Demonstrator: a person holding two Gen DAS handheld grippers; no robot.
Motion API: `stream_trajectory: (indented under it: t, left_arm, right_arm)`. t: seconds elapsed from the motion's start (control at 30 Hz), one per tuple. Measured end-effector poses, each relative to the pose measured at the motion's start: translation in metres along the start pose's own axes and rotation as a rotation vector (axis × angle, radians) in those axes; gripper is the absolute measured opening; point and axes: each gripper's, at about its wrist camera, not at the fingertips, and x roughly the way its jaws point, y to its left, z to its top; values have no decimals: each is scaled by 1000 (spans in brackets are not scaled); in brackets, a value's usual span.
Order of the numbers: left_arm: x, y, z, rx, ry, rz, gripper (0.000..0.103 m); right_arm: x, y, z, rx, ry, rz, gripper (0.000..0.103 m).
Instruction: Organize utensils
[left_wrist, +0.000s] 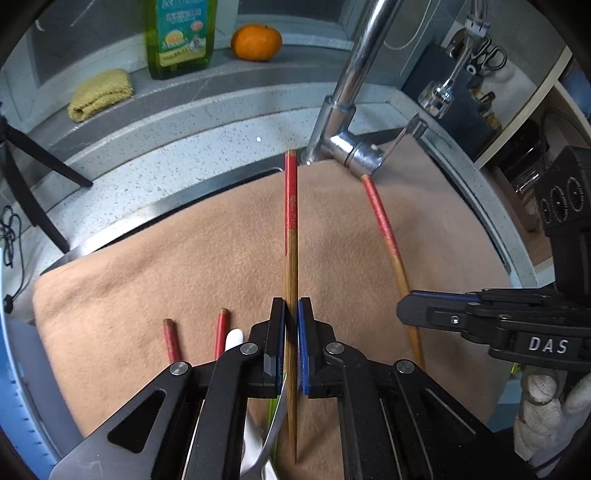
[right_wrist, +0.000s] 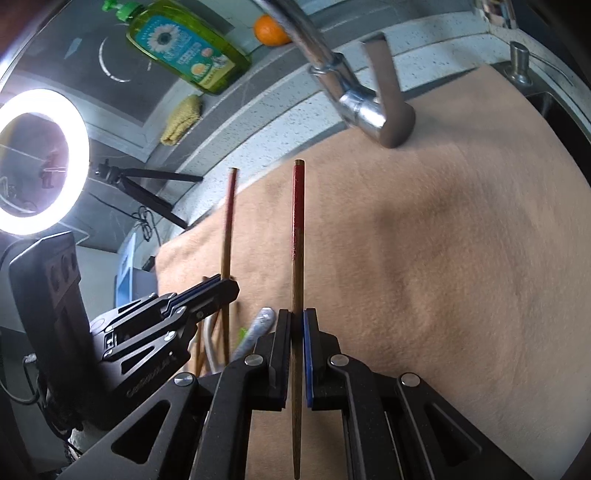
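In the left wrist view, the left gripper (left_wrist: 291, 325) is clamped on one chopstick (left_wrist: 291, 236), red at its far end and bare wood nearer, held above a tan cloth (left_wrist: 166, 258) spread over the sink. To the right, the right gripper (left_wrist: 406, 306) pinches a second chopstick (left_wrist: 384, 225) of the same kind; a gloved hand (left_wrist: 546, 410) shows beneath it. Two more red chopstick ends (left_wrist: 170, 338) stick up at lower left beside a white utensil tip (left_wrist: 235, 338), so four chopsticks can be counted here. One faucet (left_wrist: 351, 85), one orange (left_wrist: 256, 41), one green bottle (left_wrist: 181, 37) and one folded yellow rag (left_wrist: 99, 94) stand behind on the speckled tabletop (left_wrist: 177, 155).

In the right wrist view, the right gripper (right_wrist: 297, 332) is closed on its chopstick (right_wrist: 297, 229), and the left gripper (right_wrist: 227, 288) at left holds the other chopstick (right_wrist: 229, 221). Only this view shows a lit ring light (right_wrist: 44, 162) on a tripod and a grey utensil handle (right_wrist: 260, 325). The knife block and scissors appear only in the left view.
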Motion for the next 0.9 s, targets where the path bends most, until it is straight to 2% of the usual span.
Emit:
stream_trajectory:
  t: [0.37, 0.53, 0.73, 0.9]
  left_arm:
    - [-90, 31, -24, -64, -160, 48, 4]
    - [-114, 59, -46, -132, -178, 60, 4]
    - [-111, 70, -67, -173, -162, 61, 4]
    - [-97, 68, -84, -201, -114, 16, 7]
  right_arm:
    - [1, 80, -7, -129, 3, 92, 6]
    - [8, 112, -15, -185, 13, 110, 6]
    - [7, 101, -18, -204, 10, 56, 6]
    - [6, 56, -16, -171, 21, -20, 6]
